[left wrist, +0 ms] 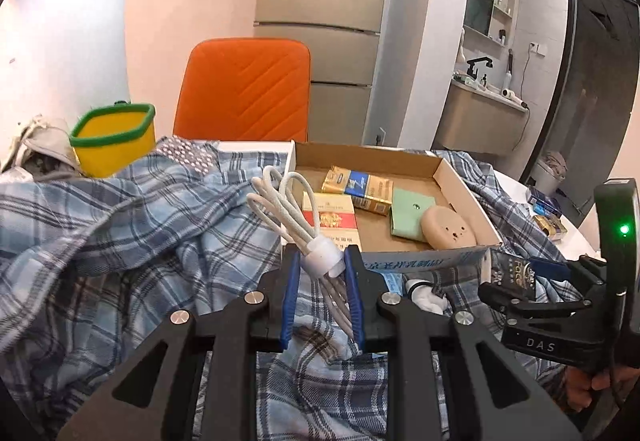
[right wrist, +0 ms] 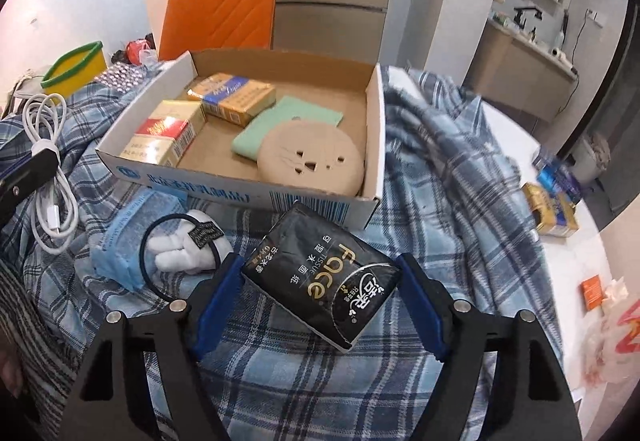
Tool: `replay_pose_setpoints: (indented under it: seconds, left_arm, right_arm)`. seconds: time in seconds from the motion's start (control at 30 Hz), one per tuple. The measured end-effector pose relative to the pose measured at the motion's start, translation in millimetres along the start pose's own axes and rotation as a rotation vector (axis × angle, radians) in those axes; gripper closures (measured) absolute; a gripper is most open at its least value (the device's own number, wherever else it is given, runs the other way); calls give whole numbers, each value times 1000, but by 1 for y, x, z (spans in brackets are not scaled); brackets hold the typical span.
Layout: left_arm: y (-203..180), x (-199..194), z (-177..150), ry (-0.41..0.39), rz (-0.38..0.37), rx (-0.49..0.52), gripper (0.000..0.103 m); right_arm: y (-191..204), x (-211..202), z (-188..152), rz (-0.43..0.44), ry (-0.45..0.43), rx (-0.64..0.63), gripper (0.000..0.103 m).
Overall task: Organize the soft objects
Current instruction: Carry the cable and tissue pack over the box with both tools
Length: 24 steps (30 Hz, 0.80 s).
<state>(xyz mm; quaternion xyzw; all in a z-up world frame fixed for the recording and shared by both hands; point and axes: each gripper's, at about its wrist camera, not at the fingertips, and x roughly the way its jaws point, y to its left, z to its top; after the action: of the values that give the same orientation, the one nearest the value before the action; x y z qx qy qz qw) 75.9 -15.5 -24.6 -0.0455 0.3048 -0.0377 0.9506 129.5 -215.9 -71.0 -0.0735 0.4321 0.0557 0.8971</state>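
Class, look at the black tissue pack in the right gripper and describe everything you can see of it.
The black tissue pack is a soft, glossy plastic-wrapped packet, rectangular with rounded, slightly crumpled edges. Gold and white print reads "Face" and "TISSUE", upside down in the right wrist view. It sits tilted between the blue pads of the right gripper, which touch it on both sides. Below it lies the blue plaid cloth, and its far corner points toward the cardboard box.

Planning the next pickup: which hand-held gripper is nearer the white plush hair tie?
Right, just beside the white plush hair tie. Left sits farther off, holding the cable.
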Motion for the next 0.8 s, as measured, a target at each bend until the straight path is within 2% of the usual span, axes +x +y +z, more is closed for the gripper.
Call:
replay_pose_setpoints:
  seconds: [0.17,0.4,0.8]
  left_arm:
    - [-6,-12,8,-15,23,24,82]
    - [-12,-28,23,-40,26,36,82]
    - [-36,-52,73,-134,5,82,82]
  right_arm:
    - [1,-21,1,4,-58,-3,24]
    - [9,-63,10,-6,-184,-27,24]
    - [16,-126,63,-28,-405,-46,24]
